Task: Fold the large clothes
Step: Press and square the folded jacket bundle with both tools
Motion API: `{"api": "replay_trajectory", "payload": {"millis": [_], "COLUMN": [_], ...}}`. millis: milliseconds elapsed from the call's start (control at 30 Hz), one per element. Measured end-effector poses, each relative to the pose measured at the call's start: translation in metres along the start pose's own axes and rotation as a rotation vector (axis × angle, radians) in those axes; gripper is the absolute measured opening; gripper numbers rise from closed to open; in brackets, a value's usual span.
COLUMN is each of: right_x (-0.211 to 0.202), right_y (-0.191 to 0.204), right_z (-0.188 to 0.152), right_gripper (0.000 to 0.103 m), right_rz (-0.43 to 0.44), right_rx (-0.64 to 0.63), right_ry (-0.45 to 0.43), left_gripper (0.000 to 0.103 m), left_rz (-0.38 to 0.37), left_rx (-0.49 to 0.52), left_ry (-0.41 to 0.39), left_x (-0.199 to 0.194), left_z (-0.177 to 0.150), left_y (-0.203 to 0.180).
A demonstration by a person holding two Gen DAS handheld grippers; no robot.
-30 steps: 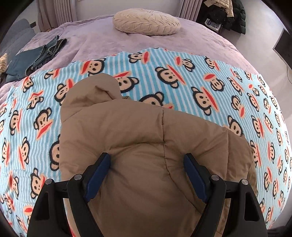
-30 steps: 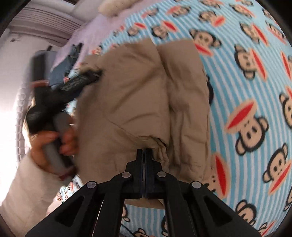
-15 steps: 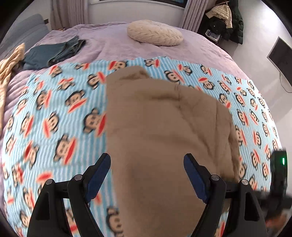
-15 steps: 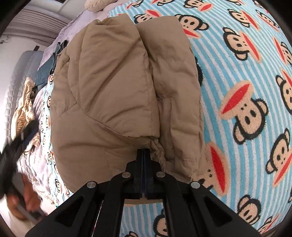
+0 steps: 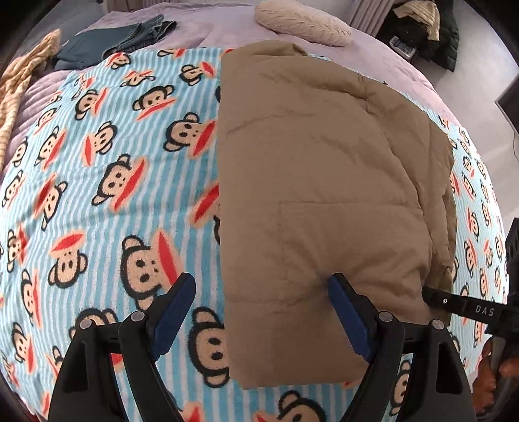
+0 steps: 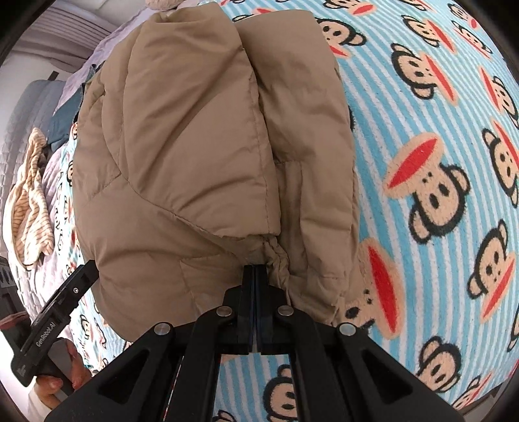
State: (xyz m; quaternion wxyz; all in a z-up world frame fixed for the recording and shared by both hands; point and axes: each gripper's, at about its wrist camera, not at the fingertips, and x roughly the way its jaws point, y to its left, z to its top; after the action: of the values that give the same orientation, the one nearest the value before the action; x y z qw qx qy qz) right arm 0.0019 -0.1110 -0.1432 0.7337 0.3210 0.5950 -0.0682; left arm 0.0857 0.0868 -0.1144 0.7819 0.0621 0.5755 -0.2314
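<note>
**Padded jacket folded on the bed, right gripper pinching its cuff**

The bed (image 5: 227,29) fills most of what I see, spread with a blue striped monkey blanket (image 5: 107,181). On that blanket lies the tan padded jacket (image 5: 318,181), folded into a thick, roughly rectangular bundle toward the right half of my left wrist view. In the right wrist view the same jacket (image 6: 201,136) shows two puffy layers lying side by side on top, with a gathered cuff at the near edge.

My left gripper (image 5: 259,311) is open, jaws spread wide; its right finger presses against the near edge of the bundle while the left one sits over bare blanket. It holds nothing. My right gripper (image 6: 254,285) has its jaws closed together, and I judge they are pinching the gathered cuff fabric at the near edge.

What worries me from here: the filling is springy, so I expect the top layers to puff up and slide apart if the cuff is released or tugged sideways. Pulling on that one small pinch could drag the whole bundle across the fleece and skew the fold. If the open left gripper pushes further in, it may shove the near edge under instead of grasping it.

Behind, a round cushion (image 5: 301,19) and dark folded clothes (image 5: 113,39) lie well apart from the jacket.
</note>
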Motion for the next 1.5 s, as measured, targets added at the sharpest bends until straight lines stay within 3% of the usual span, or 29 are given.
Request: {"api": "replay_trajectory", "payload": {"millis": [867,900,933,967,1067,1300,1433,1500], "right_x": [-0.022,-0.022,-0.022,-0.022,-0.026,-0.044,-0.056,-0.061], "right_y": [0.008,0.007,0.006,0.005,0.001,-0.006,-0.007,-0.007], "right_z": [-0.003,-0.004,-0.006,-0.008,-0.015,-0.019,-0.019,-0.019], "right_gripper": [0.003,0.003,0.003,0.003,0.003,0.003,0.003,0.003], "right_rz": [-0.054,-0.052,-0.049,-0.045,-0.035,-0.026,-0.037,-0.044], "right_rx": [-0.004,-0.001,0.006,0.014,0.029,0.026,0.004,-0.005], "right_ry": [0.040,0.038,0.036,0.034,0.029,0.001,-0.016,-0.022], "left_gripper": [0.086,0.088,0.099,0.102,0.102,0.102,0.102,0.102], "left_rz": [0.009,0.015,0.026,0.032,0.019,0.032,0.098,0.089], "left_rx": [0.016,0.017,0.017,0.018,0.013,0.004,0.028,0.016], "left_ry": [0.047,0.047,0.048,0.047,0.053,0.025,-0.010,-0.031], "left_x": [-0.002,-0.002,-0.002,-0.002,-0.002,-0.015,-0.025,-0.032], "left_z": [0.009,0.009,0.009,0.008,0.008,0.013,0.015,0.015], "left_y": [0.000,0.000,0.000,-0.001,-0.001,-0.004,-0.008,-0.007]}}
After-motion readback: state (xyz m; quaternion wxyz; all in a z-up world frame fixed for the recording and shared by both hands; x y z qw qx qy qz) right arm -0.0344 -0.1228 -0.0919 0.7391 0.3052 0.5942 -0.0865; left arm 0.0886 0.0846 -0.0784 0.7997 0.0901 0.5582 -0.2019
